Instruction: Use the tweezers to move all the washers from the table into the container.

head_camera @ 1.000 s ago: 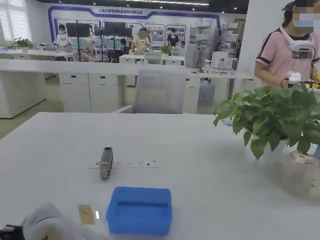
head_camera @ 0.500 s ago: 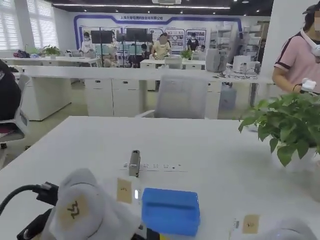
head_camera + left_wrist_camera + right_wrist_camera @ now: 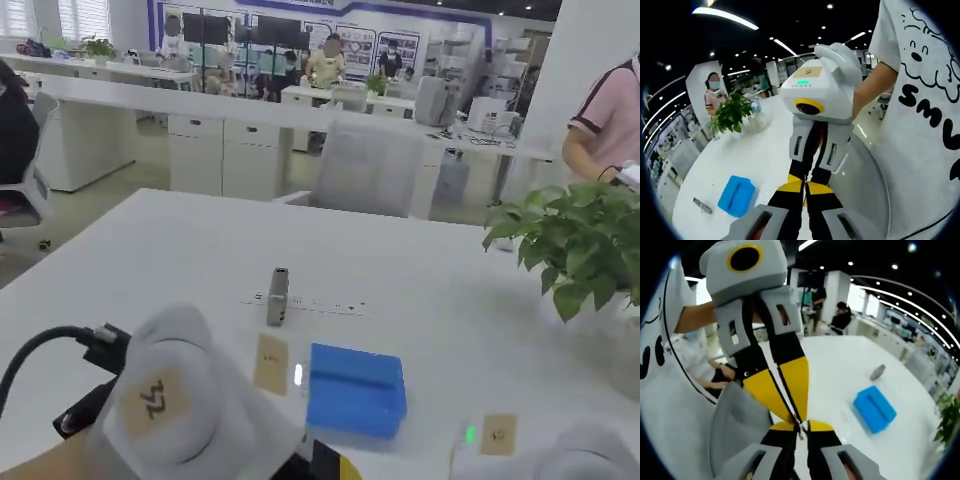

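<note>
1. Tongs status: left tongs (image 3: pixel 805 190) are squeezed fully together, with the yellow tips touching and nothing seen between them.
2. right tongs (image 3: pixel 801 429) are also closed tight. In the right gripper view a thin grey sliver sits at the seam of their tips; can't tell what it is.
3. The two pairs point at each other and meet tip to tip. They are held in the air over the near edge of the table (image 3: pixel 180 250), close to the person's torso.
4. blue container (image 3: pixel 356 392) sits flat on the table, at 12 o'clock from the tongs and near them.
5. grey bar-shaped item (image 3: pixel 277 296) lies on the table at 11 o'clock from the container, apart from it. Can't tell whether it is the tweezers.
6. washers (image 3: pixel 310 302) show as a row of small dark specks on the table. The row runs toward 3 o'clock from the grey item and sits at 12 o'clock from the container, not touching it. They are too small to make out their shape.
7. potted plant (image 3: pixel 580 240) is at 2 o'clock from the container, well apart, on the table's right side.
8. office chair (image 3: pixel 365 170) stands at the table's far edge, at 12 o'clock.
</note>
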`<state>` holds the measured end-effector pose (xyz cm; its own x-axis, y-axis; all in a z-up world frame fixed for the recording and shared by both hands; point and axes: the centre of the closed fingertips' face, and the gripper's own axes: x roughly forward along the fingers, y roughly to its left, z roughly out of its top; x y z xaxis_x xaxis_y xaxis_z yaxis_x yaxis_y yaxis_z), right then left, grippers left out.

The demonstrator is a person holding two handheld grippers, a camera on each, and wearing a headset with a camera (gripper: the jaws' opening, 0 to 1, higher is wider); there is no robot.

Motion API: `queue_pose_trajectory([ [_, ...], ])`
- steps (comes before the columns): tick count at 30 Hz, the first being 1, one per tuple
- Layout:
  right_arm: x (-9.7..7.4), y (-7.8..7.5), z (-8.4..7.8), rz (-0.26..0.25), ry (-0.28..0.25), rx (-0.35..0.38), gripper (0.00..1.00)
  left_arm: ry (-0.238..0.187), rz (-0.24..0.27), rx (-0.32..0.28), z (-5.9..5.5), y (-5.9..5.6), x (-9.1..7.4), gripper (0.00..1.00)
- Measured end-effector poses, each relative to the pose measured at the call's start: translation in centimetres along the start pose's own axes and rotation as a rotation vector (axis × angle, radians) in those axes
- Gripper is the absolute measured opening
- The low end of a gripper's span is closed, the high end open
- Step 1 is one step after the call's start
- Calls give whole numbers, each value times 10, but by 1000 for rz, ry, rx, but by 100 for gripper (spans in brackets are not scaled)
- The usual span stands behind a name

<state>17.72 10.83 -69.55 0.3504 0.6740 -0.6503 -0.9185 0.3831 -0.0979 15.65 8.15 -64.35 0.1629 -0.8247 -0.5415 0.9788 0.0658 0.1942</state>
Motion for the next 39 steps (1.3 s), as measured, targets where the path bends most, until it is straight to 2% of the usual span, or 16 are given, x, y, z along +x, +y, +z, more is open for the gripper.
queue_pose_trajectory([
  [6,13,-4,1,-7,28,-11,2,-109,190,-200,-13,15,-10,2],
  [7,16,-7,2,-5,31,-15,2,-121,210,-226,-15,17,-11,6],
  [8,17,-9,4,-4,33,-18,2,-133,263,-276,-21,24,-13,13],
  [13,29,-37,10,-6,38,12,2,-188,490,-413,-41,49,-29,35],
  [14,32,-45,12,-15,30,14,2,-226,553,-458,-44,55,-36,39],
  [16,36,-56,15,-29,19,24,2,-267,624,-534,-52,62,-43,46],
  [18,42,-73,16,-52,12,52,2,-272,721,-619,-70,68,-49,53],
  [19,44,-79,17,-63,1,65,2,-250,770,-641,-81,69,-51,58],
  [21,53,-96,21,-75,-37,123,2,-200,839,-669,-102,66,-52,59],
  [24,68,-117,21,-98,-78,182,2,-136,886,-695,-122,62,-47,66],
  [25,72,-121,21,-95,-86,200,2,-94,910,-737,-134,60,-44,70],
  [26,79,-123,20,-86,-102,226,2,-79,924,-760,-139,59,-43,73],
  [28,88,-128,20,-76,-118,251,2,-73,939,-769,-144,61,-39,78],
  [32,108,-134,16,-64,-136,267,2,-17,973,-752,-153,64,-34,86],
  [37,132,-138,4,-46,-168,284,2,11,962,-771,-159,59,-22,86],
  [39,141,-139,-4,-59,-142,259,2,4,941,-794,-161,58,-15,85],
])
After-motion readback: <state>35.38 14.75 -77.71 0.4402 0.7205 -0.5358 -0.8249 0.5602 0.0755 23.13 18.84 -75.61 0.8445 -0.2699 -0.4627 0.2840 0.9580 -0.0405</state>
